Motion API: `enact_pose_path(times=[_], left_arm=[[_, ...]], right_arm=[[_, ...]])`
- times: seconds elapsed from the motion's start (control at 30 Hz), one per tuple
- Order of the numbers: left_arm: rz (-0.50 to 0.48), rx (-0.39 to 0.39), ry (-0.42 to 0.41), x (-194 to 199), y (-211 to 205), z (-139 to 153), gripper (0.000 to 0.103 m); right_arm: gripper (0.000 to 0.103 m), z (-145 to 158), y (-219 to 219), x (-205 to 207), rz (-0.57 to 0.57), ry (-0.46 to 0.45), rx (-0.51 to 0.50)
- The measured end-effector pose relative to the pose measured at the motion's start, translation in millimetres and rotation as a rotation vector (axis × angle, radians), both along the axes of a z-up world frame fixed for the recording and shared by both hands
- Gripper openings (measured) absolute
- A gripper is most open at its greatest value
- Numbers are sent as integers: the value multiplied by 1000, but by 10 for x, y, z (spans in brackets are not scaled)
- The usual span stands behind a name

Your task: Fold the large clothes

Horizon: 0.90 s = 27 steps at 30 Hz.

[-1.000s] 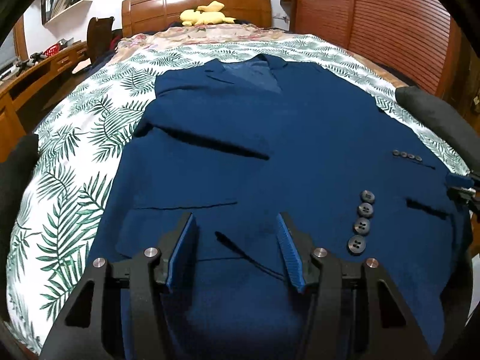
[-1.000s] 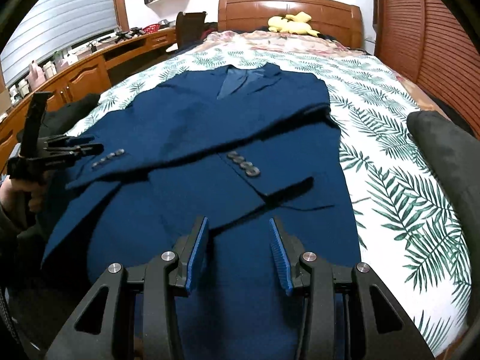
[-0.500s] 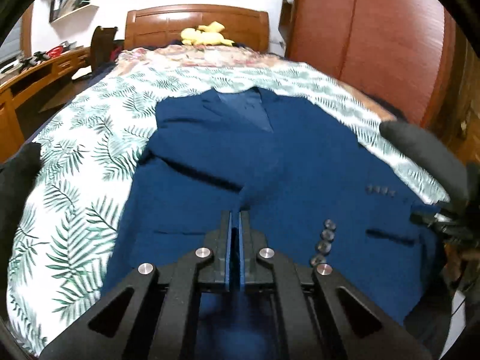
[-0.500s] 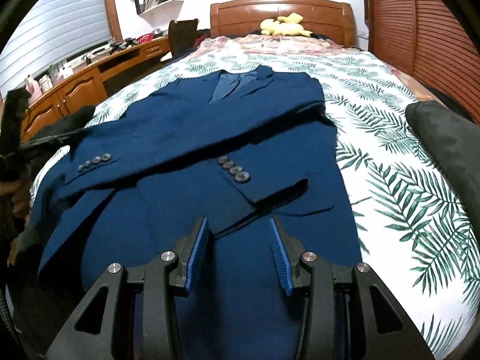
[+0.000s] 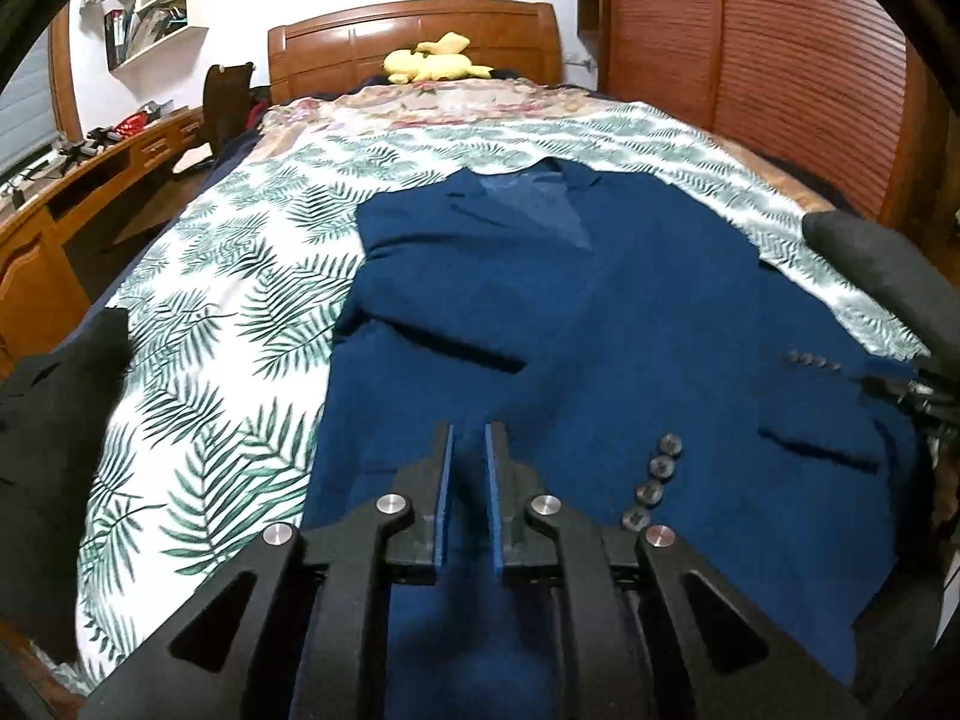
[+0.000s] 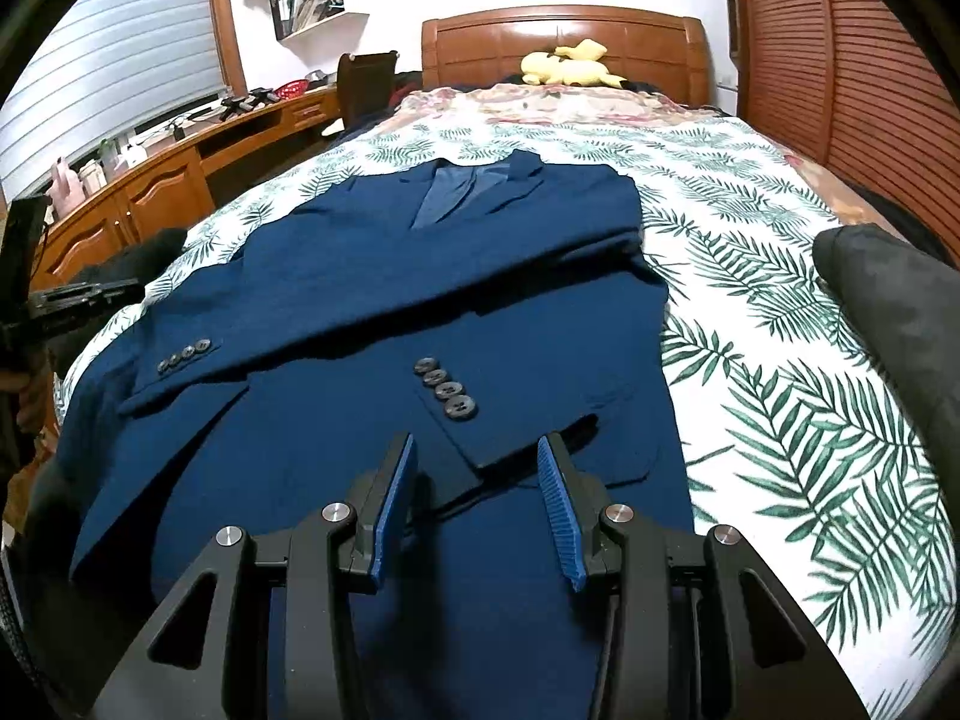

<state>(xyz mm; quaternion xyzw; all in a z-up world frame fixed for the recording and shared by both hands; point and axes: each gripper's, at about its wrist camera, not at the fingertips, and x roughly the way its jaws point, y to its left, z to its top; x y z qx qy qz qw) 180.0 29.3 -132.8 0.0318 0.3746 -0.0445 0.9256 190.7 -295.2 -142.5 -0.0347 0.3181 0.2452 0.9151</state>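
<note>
Nearest to me, my left tongs (image 5: pixel 467 498) had a narrow gap between their blue pads (image 5: pixel 444 504), having just been opening a little from closed; I could see jacket cloth behind the gap but could not tell whether any was caught in it. My right tongs (image 6: pixel 477 504) stood moderately wide, hovering over the cloth with nothing between the pads. Below both lay the navy jacket (image 6: pixel 384 312), spread front-up along the bed (image 6: pixel 780 360) on a white cover printed with green fern leaves. Both sleeves were folded in across the front: one cuff (image 6: pixel 510 432) with four dark buttons (image 6: pixel 447 389) lay just ahead of the right tongs, the other cuff (image 6: pixel 174 366) with smaller buttons rested toward the jacket's left edge in that view. The cloth looked mostly smooth, with a few soft creases at the shoulders. Farther off, the collar and lapels (image 5: pixel 528 192) pointed toward the wooden headboard (image 5: pixel 414 30), where a yellow plush toy (image 5: pixel 435 63) sat.
</note>
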Motion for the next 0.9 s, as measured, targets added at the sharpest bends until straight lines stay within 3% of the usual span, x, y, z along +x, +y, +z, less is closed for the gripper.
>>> enact_pose_path(times=[0.1, 0.2, 0.47, 0.6, 0.9], left_arm=[[16, -2, 8, -69, 68, -24, 52], [46, 4, 20, -145, 131, -30, 69], [147, 26, 12, -401, 202, 80, 71], [144, 15, 17, -484, 256, 81, 71], [40, -19, 26, -424, 548, -29, 71]], right_arm=[[43, -27, 1, 49, 17, -7, -26], [43, -66, 24, 88, 44, -11, -54], [49, -109, 26, 164, 102, 13, -49], [51, -87, -26, 158, 98, 25, -58], [53, -2, -226, -36, -96, 76, -81]])
